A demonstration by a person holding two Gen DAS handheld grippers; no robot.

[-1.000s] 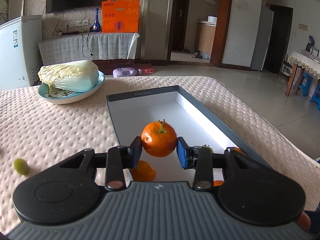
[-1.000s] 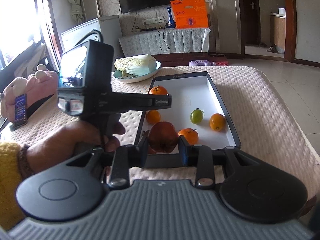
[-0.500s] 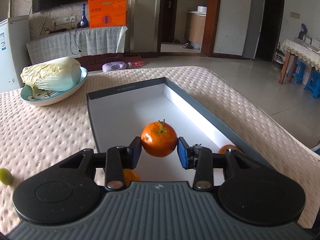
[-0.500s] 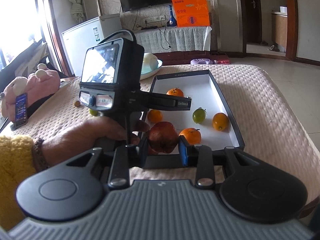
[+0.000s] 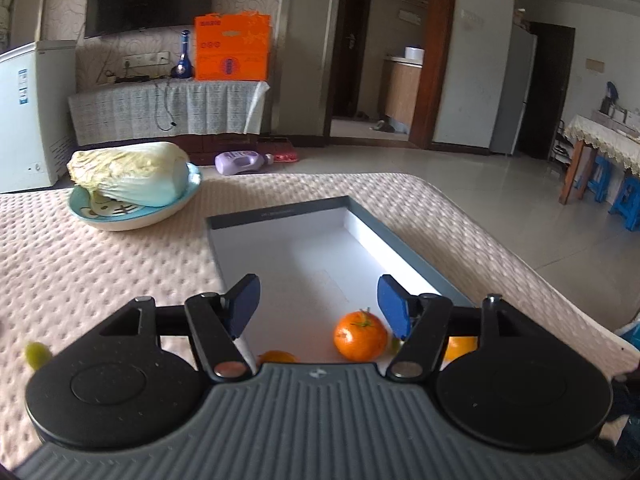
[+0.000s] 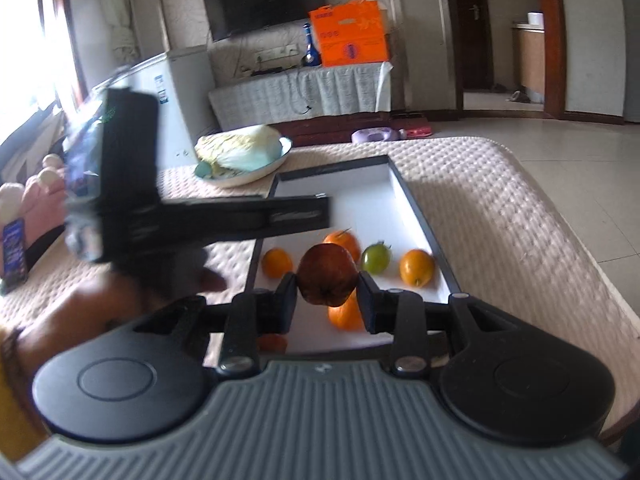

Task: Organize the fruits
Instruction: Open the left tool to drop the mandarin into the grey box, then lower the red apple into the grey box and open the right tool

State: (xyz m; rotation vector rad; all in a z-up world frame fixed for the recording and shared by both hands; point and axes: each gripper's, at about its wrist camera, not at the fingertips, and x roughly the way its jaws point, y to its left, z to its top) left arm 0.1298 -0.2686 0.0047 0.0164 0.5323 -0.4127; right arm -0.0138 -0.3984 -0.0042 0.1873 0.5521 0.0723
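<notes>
Since the earlier frame our left tool [image 5: 318, 304] has just been opening, leaving the tangerine [image 5: 359, 335] in the tray [image 5: 280, 211]; right tool [image 6: 328, 298] grips a dark red fruit [image 6: 328, 274].

Fruit count around the tray [image 6: 420, 216]

Four orange fruits [image 6: 417, 267] and one green fruit [image 6: 376, 258] lie inside it; one dark red fruit [image 6: 328, 280] hangs above its near end; one cabbage [image 6: 240, 152] sits beyond it.

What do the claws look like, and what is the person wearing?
Each claw has a ribbed grey body, two round black discs, black finger arms with silver screws, and blue pads. A small logo sits on the grey part. Seen from the right claw, the person wears a yellow sleeve and a dark wristband.
</notes>
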